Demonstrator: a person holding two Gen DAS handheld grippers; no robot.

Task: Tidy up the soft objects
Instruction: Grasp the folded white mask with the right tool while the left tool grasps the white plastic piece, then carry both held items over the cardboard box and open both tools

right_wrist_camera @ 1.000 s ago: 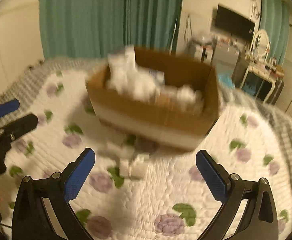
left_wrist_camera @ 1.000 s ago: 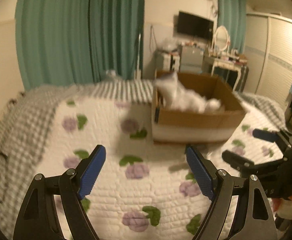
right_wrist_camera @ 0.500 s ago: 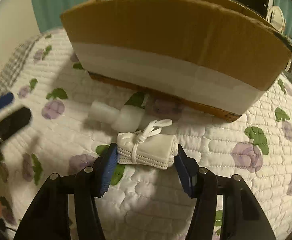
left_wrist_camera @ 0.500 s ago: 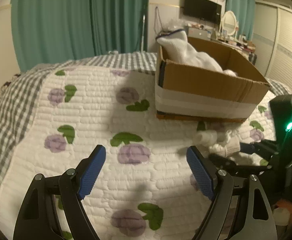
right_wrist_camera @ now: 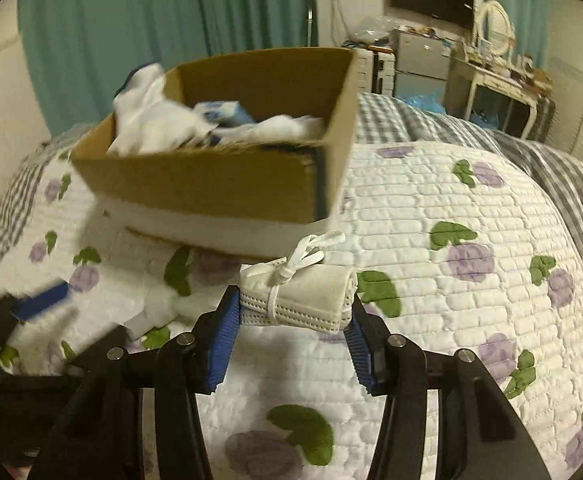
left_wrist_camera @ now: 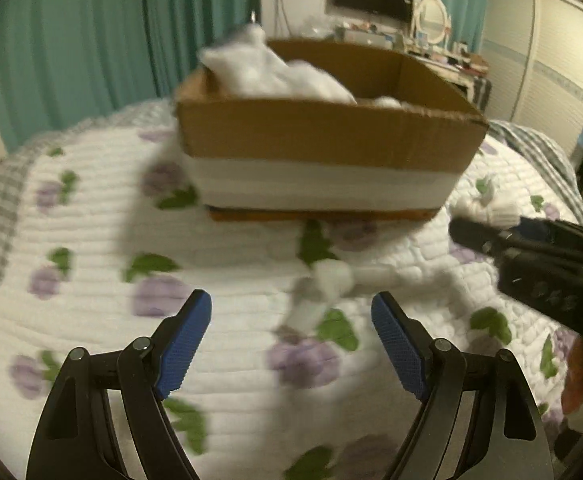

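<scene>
Left wrist view: the left tool (left_wrist_camera: 291, 326) hangs with its 2 blue-padded fingers spread wide and nothing between them, above a white quilt (left_wrist_camera: 227, 240) printed with purple flowers on a bed. The cardboard box (left_wrist_camera: 323, 136) sits on the quilt straight ahead of it, with white soft items (left_wrist_camera: 271, 72) heaped inside at the left end. In front of the box, a blurred white rolled sock (left_wrist_camera: 331, 280) lies on the quilt. The right tool (left_wrist_camera: 487, 234) reaches in from the right of the box.

Right wrist view: the right tool (right_wrist_camera: 293, 312) is closed narrowly on a folded white cloth bundle (right_wrist_camera: 303, 292) tied with white string, held just in front of the box (right_wrist_camera: 219, 176) near its right corner. Whether the bundle touches the quilt cannot be told. Teal curtains (right_wrist_camera: 163, 36) hang behind the box.
</scene>
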